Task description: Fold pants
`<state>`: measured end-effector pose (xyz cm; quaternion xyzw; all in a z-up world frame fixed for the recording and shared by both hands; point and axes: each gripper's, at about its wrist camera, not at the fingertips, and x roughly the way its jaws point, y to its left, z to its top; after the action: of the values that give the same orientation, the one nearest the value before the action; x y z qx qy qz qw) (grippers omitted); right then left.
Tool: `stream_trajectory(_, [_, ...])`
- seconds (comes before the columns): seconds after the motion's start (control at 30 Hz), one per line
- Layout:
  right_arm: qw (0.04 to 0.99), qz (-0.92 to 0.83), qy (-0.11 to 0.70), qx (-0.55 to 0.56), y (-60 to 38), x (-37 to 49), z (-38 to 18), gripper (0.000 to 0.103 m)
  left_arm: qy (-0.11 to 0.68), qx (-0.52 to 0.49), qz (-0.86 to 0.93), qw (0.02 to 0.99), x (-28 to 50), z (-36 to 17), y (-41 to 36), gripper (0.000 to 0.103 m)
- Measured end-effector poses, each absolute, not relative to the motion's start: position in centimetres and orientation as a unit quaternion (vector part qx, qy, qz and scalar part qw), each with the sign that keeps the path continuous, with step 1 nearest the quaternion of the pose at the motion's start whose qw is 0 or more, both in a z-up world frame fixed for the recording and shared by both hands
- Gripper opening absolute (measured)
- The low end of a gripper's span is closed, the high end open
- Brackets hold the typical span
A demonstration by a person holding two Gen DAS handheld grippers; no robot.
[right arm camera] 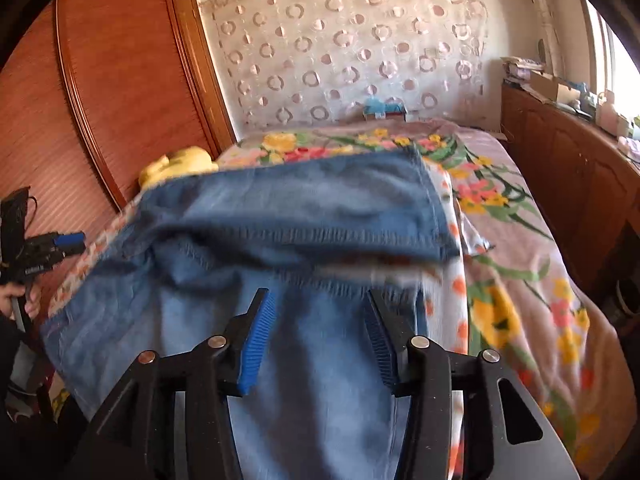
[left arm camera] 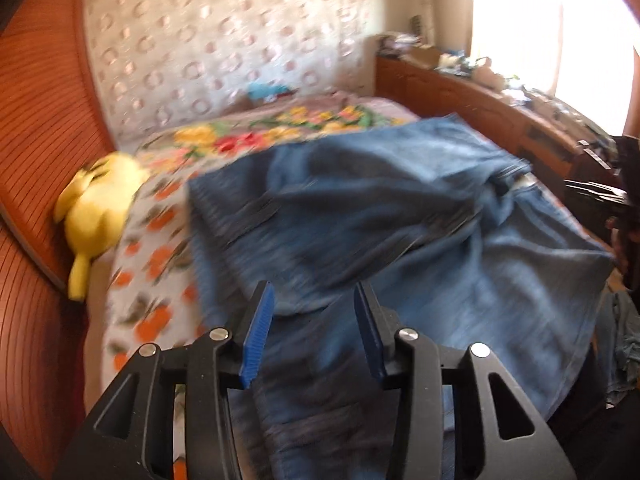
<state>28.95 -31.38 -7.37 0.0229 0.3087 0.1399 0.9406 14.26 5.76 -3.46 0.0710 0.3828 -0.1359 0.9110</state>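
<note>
Blue denim pants (left arm camera: 400, 216) lie spread and partly folded over on a bed with a floral cover (left arm camera: 160, 248); they also show in the right wrist view (right arm camera: 288, 216). My left gripper (left arm camera: 314, 292) is open just above the near part of the pants, nothing between its blue pads. My right gripper (right arm camera: 318, 298) is open above the pants near a folded seam, also empty. The left gripper shows at the left edge of the right wrist view (right arm camera: 70, 242), held in a hand. The right gripper shows dark at the right edge of the left wrist view (left arm camera: 624, 200).
A yellow plush toy (left arm camera: 96, 212) lies at the bed's left side against a wooden wardrobe (right arm camera: 120, 80). A wooden cabinet (right arm camera: 568, 168) cluttered with boxes runs along the right side under a bright window. A patterned curtain (right arm camera: 352, 44) hangs behind the bed.
</note>
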Motion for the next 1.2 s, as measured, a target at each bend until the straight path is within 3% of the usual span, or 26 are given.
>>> stream_trajectory(0.33, [0.940, 0.116, 0.321, -0.003, -30.1, 24.4, -7.7, 0.049, 0.411, 0.034, -0.116, 0.904, 11.9, -6.5, 8.8, 0.043])
stream_trajectory(0.93, [0.943, 0.114, 0.312, -0.002, -29.5, 22.7, -7.8, 0.049, 0.459, -0.046, -0.109, 0.880, 19.7, -7.4, 8.2, 0.043])
stream_trajectory(1.03, [0.944, 0.116, 0.309, 0.006, -29.8, 22.9, -7.9, 0.049, 0.456, -0.021, -0.092, 0.885, 19.4, -7.4, 7.8, 0.013])
stream_trajectory(1.13, [0.944, 0.118, 0.308, 0.005, -29.6, 23.1, -8.1, 0.050, 0.439, -0.006, -0.101, 0.893, 18.7, -7.2, 7.9, 0.001])
stream_trajectory(1.2, [0.944, 0.120, 0.308, 0.004, -29.4, 23.2, -8.2, 0.050, 0.427, 0.013, -0.095, 0.899, 18.1, -6.9, 8.3, 0.000])
